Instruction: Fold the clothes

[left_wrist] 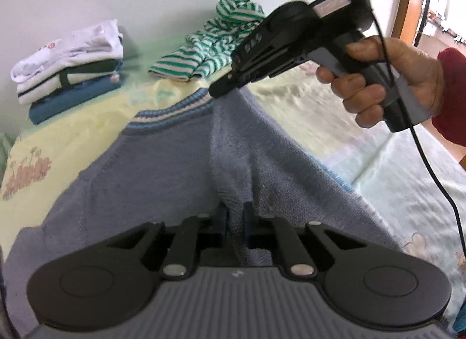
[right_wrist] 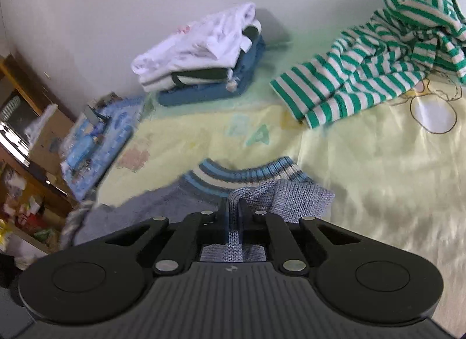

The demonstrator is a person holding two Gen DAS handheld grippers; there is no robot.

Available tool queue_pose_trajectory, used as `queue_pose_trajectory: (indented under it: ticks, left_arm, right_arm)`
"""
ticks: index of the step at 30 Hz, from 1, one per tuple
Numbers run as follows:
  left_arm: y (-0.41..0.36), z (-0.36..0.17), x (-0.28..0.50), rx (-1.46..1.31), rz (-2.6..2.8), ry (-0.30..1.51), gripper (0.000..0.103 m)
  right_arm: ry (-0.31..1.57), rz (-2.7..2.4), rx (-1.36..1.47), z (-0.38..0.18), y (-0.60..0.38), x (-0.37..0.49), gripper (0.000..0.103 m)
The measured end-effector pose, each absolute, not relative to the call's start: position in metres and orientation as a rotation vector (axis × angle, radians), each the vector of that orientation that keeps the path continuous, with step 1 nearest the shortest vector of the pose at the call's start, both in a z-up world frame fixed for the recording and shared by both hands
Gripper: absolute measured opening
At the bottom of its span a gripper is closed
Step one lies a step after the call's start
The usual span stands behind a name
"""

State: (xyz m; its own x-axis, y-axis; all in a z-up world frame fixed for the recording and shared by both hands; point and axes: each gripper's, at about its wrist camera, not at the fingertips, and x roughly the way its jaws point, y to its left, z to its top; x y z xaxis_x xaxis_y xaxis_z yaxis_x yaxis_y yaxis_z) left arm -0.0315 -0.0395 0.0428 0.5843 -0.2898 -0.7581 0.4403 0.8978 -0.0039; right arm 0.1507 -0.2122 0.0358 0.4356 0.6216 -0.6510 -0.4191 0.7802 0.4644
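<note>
Mid-fold: the blue sweater point(left_wrist: 163, 164) lay on the bed point(right_wrist: 364, 164), nearer than the folded stack point(left_wrist: 70, 68). Left gripper point(left_wrist: 234, 219) and right gripper point(right_wrist: 233, 216) each pinched its knit (one side edge). Next, presumably, carrying that edge across evenly.

Home bedroom: printed yellow bedsheet point(right_wrist: 364, 164) ahead of the grippers, folded clothes stack point(right_wrist: 201, 59) against the wall beyond, cluttered wooden shelf point(right_wrist: 20, 123) left

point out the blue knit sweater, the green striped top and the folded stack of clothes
blue knit sweater point(left_wrist: 151, 170), left wrist view, on its flat body panel
green striped top point(right_wrist: 364, 76), right wrist view, on a crumpled striped part
folded stack of clothes point(right_wrist: 204, 50), right wrist view, on the white garment on top
</note>
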Motion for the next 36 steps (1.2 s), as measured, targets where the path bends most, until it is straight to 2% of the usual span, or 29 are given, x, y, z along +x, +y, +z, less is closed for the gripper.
queue_pose_trajectory:
  ticks: [4, 9, 16, 18, 20, 26, 28, 29, 36]
  left_arm:
    - [-0.043, 0.026, -0.020, 0.179, -0.423, 0.884, 0.009]
    - [-0.030, 0.037, -0.029, 0.154, -0.400, 0.849, 0.032]
    - [-0.017, 0.045, -0.048, 0.187, -0.353, 0.844, 0.043]
    - [-0.022, 0.046, -0.051, 0.203, -0.358, 0.846, 0.051]
    - [-0.030, 0.045, -0.053, 0.223, -0.365, 0.838, 0.053]
    - [-0.043, 0.044, -0.060, 0.222, -0.383, 0.820, 0.060]
    - [-0.045, 0.043, -0.061, 0.229, -0.382, 0.824, 0.061]
    - [-0.045, 0.042, -0.062, 0.233, -0.381, 0.825, 0.061]
    - [-0.045, 0.055, -0.069, 0.231, -0.380, 0.775, 0.063]
  right_arm:
    - [0.959, 0.600, 0.241, 0.014, -0.212, 0.159, 0.007]
    - [0.964, 0.676, 0.303, 0.032, -0.243, 0.136, 0.027]
    - [1.015, 0.731, 0.138, 0.027, -0.252, 0.080, 0.027]
    - [1.013, 0.730, 0.114, 0.022, -0.246, 0.074, 0.027]
    - [1.005, 0.729, 0.114, 0.019, -0.241, 0.070, 0.027]
    - [0.975, 0.790, 0.114, 0.025, -0.230, 0.065, 0.024]
    - [0.989, 0.759, 0.082, 0.021, -0.226, 0.065, 0.016]
    - [0.996, 0.744, 0.066, 0.019, -0.224, 0.064, 0.006]
    - [0.866, 0.716, 0.085, 0.054, -0.245, 0.034, 0.004]
